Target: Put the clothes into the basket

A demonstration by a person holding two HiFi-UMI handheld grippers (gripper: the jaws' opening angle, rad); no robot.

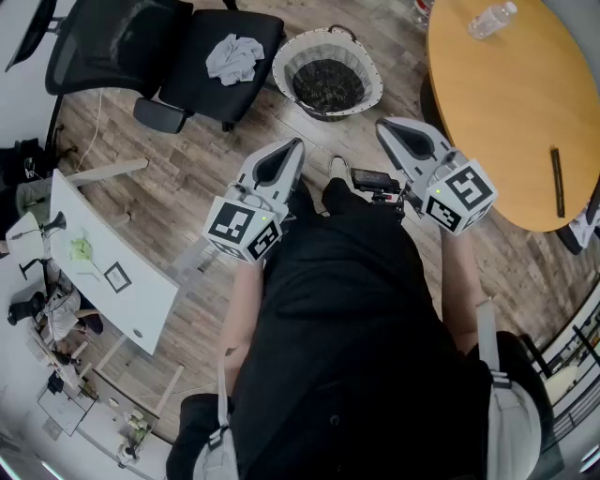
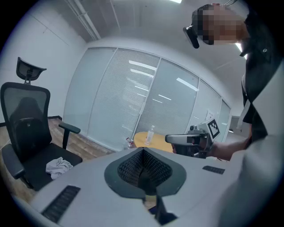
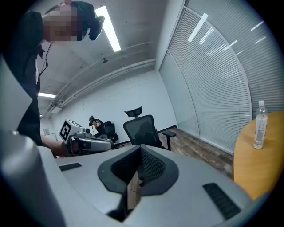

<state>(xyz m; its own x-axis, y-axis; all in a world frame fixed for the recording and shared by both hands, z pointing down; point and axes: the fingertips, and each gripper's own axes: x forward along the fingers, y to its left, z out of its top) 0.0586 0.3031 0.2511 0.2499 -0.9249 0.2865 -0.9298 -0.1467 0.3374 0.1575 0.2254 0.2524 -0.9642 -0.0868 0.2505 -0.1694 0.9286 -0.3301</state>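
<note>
A crumpled grey cloth (image 1: 234,56) lies on the seat of a black office chair (image 1: 159,47); the left gripper view shows the same cloth (image 2: 58,165) at lower left. Right of the chair, a white woven basket (image 1: 367,73) with a dark inside stands on the wooden floor. My left gripper (image 1: 294,146) is held in front of the person's body, shut and empty, pointing towards the basket. My right gripper (image 1: 386,126) hovers beside it, jaws together, holding nothing. Both are well short of the cloth and the basket. Each gripper view shows the other gripper (image 2: 191,139) (image 3: 86,142).
A round wooden table (image 1: 516,103) at the right carries a plastic bottle (image 1: 492,19) and a black pen (image 1: 557,183). A white desk (image 1: 103,272) with small items stands at the left. Glass walls with blinds enclose the room.
</note>
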